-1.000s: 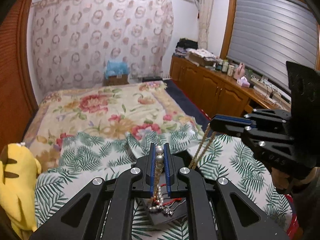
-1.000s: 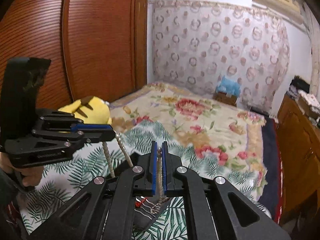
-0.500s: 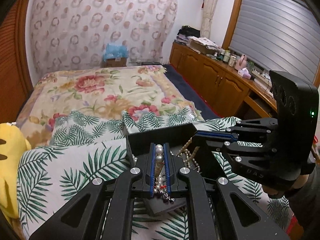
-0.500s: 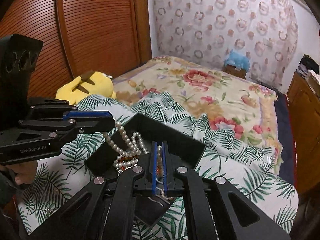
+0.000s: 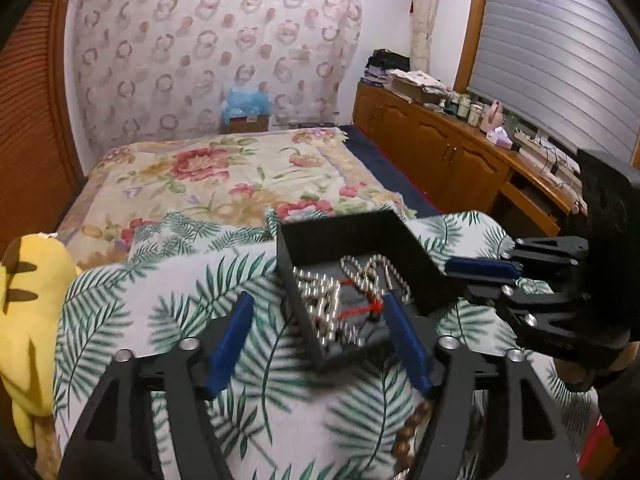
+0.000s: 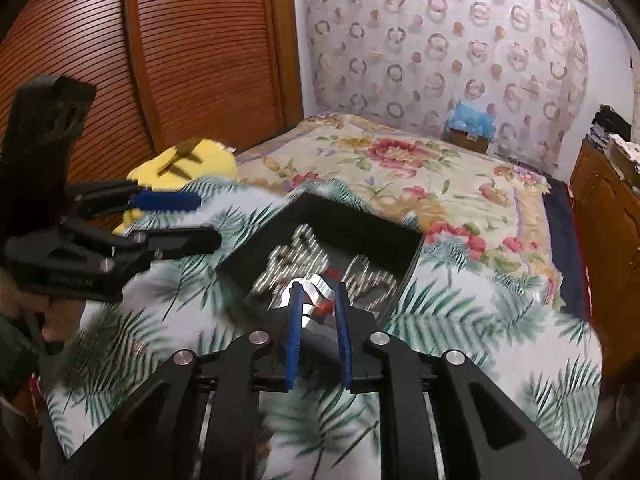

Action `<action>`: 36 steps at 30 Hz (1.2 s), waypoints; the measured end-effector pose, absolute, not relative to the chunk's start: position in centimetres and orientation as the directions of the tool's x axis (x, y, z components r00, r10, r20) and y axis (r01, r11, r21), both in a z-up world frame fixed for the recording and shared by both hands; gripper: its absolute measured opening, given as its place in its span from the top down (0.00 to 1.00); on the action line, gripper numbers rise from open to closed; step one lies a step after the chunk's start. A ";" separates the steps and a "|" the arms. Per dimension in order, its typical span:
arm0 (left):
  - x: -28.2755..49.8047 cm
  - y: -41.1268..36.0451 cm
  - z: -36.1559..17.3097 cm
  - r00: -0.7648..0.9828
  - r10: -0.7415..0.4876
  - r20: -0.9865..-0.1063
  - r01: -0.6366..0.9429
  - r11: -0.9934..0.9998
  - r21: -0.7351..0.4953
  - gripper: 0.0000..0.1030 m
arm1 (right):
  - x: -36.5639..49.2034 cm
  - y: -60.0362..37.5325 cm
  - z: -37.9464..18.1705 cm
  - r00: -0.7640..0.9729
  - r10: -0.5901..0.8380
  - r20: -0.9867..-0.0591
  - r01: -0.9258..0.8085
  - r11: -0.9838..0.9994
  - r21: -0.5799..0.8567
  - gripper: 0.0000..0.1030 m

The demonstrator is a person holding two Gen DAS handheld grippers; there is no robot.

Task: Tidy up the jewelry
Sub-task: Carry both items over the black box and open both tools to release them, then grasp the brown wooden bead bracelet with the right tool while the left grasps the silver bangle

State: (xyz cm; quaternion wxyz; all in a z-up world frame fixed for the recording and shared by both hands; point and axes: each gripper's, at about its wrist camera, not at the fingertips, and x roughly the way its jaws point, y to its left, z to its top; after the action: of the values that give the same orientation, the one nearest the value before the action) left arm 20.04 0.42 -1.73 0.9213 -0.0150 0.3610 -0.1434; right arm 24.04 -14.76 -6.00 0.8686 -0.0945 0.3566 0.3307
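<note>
No writing reads clearly: a faint pale mark on the left gripper's body in the right wrist view is too blurred to make out.

The black box [image 5: 360, 236] sits on the palm-leaf cover [image 5: 132, 308] of the bed [image 5: 208, 176]. Inside it lie the pearls [image 5: 320, 300], a twisted chain [image 5: 376, 272] and a red cord [image 5: 356, 312], all heaped on the box floor.

The left gripper [image 5: 316, 316] has just been opening; its blue pads stand wide apart, one outside the box's left wall, the other over the box's inside, nothing pressed between them. The right gripper [image 6: 318, 300] has just been opening too; its pads stand slightly apart over the box's near edge, with blurred shiny jewelry showing in the gap, not squeezed.

Only the left wrist view shows the wooden cabinets [image 5: 440, 152] with clutter on top, the shuttered window [image 5: 560, 60], and brown beads [image 5: 408, 436] on the cover beside the gripper's right arm. It also shows the right gripper [image 5: 452, 276] from the side at the box's right corner. Only the right wrist view shows the slatted wardrobe doors [image 6: 180, 40] in full and the left gripper [image 6: 208, 220] from the side, held by a hand [image 6: 56, 320] at the left edge. Both views show the yellow plush [image 5: 28, 300] and the patterned curtain [image 5: 208, 48].

Both grippers point forward and down at the box, coming in from opposite sides.
</note>
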 end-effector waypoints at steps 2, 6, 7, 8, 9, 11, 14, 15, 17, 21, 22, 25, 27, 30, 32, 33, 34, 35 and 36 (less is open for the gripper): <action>19.3 0.5 -2.2 0.691 -0.271 -0.671 0.254 0.959 -0.126 0.28 | 23.0 -15.1 -6.7 0.503 0.513 -0.696 -0.645 0.758 0.092 0.82; 17.7 0.7 -3.6 0.669 -0.254 -0.699 0.250 0.962 -0.111 0.24 | 20.9 -15.6 -8.5 0.457 0.507 -0.731 -0.640 0.758 0.126 0.82; 17.3 0.7 -3.9 0.663 -0.248 -0.706 0.247 0.963 -0.107 0.24 | 20.6 -15.8 -9.0 0.447 0.505 -0.738 -0.634 0.761 0.137 0.82; 17.0 0.8 -4.2 0.659 -0.244 -0.712 0.245 0.964 -0.105 0.24 | 20.2 -16.0 -9.3 0.440 0.504 -0.743 -0.628 0.764 0.147 0.82; 16.7 0.9 -4.5 0.656 -0.243 -0.715 0.244 0.964 -0.104 0.23 | 20.0 -16.0 -9.6 0.434 0.503 -0.747 -0.626 0.765 0.152 0.82; 16.0 0.9 -4.9 0.648 -0.243 -0.722 0.243 0.964 -0.106 0.21 | 19.6 -15.9 -10.3 0.416 0.500 -0.760 -0.621 0.767 0.164 0.82; 15.1 0.7 -5.5 0.638 -0.247 -0.729 0.242 0.963 -0.114 0.21 | 19.1 -15.7 -11.1 0.396 0.499 -0.770 -0.619 0.765 0.177 0.82; 14.7 0.6 -5.7 0.632 -0.250 -0.734 0.245 0.962 -0.117 0.21 | 18.9 -15.6 -11.2 0.393 0.499 -0.773 -0.619 0.765 0.179 0.82; 14.2 0.5 -6.1 0.625 -0.251 -0.739 0.248 0.962 -0.117 0.21 | 18.8 -15.5 -11.5 0.384 0.497 -0.778 -0.612 0.768 0.188 0.80; 13.3 0.3 -6.8 0.610 -0.249 -0.753 0.251 0.961 -0.115 0.20 | 18.6 -15.6 -11.9 0.368 0.494 -0.788 -0.596 0.775 0.208 0.76; 13.1 0.3 -7.1 0.604 -0.250 -0.757 0.250 0.961 -0.118 0.21 | 18.5 -15.6 -12.0 0.359 0.495 -0.791 -0.595 0.774 0.214 0.76; 12.6 0.1 -7.6 0.586 -0.255 -0.769 0.258 0.958 -0.121 0.21 | 18.3 -15.6 -12.5 0.337 0.499 -0.799 -0.593 0.771 0.232 0.76; 12.2 -0.2 -7.9 0.580 -0.247 -0.776 0.272 0.957 -0.101 0.21 | 18.3 -15.5 -12.6 0.329 0.498 -0.802 -0.594 0.770 0.234 0.76; 11.8 -0.5 -8.0 0.567 -0.260 -0.781 0.289 0.951 -0.106 0.30 | 17.9 -15.6 -12.4 0.343 0.500 -0.795 -0.603 0.766 0.222 0.80; 11.6 -0.6 -8.1 0.560 -0.269 -0.784 0.299 0.948 -0.111 0.34 | 17.6 -15.7 -11.8 0.366 0.509 -0.779 -0.605 0.766 0.216 0.80; 11.5 -0.8 -8.1 0.554 -0.274 -0.786 0.307 0.945 -0.113 0.37 | 17.6 -15.8 -11.4 0.380 0.515 -0.769 -0.606 0.766 0.214 0.80; 11.5 -1.0 -8.2 0.549 -0.277 -0.789 0.313 0.943 -0.114 0.38 | 17.5 -15.8 -10.9 0.393 0.523 -0.756 -0.609 0.764 0.212 0.80; 11.4 -1.2 -8.3 0.543 -0.279 -0.792 0.318 0.941 -0.113 0.43 | 17.3 -15.8 -10.5 0.403 0.528 -0.748 -0.612 0.763 0.209 0.82; 11.4 -1.3 -8.4 0.537 -0.280 -0.796 0.325 0.939 -0.112 0.48 | 17.2 -15.8 -10.1 0.412 0.528 -0.742 -0.614 0.763 0.202 0.86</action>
State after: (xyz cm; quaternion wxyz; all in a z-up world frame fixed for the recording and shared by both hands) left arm 11.39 -1.31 -8.36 0.8763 0.0248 0.4491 -0.1727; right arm 17.25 -15.77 -10.12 0.8388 -0.0508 0.4218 0.3404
